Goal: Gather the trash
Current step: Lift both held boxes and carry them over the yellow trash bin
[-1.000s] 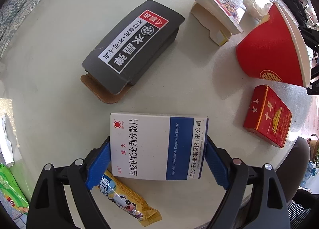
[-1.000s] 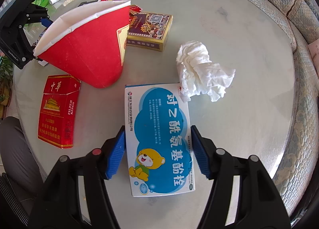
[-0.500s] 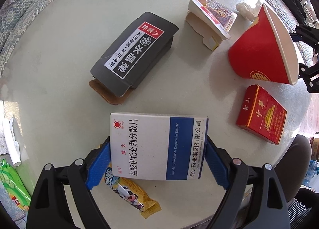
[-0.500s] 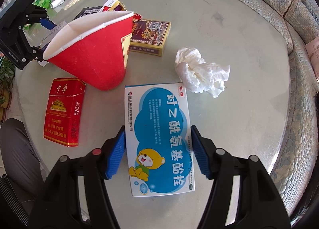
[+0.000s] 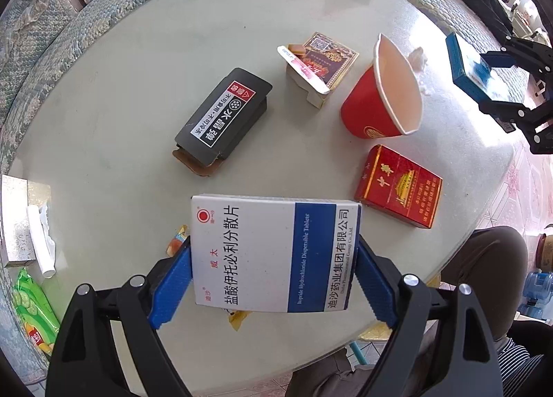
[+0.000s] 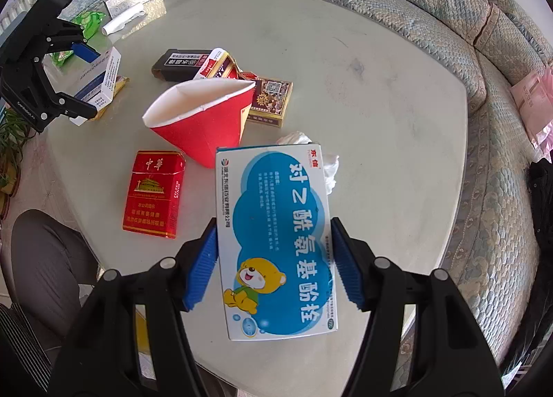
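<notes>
Lifting both pickups clear of the table; left gripper clamps the white-blue medicine box, right gripper clamps the bear-print box; next needs a bin, none visible; versus a second ago, both boxes sit higher, table litter looks smaller.
</notes>
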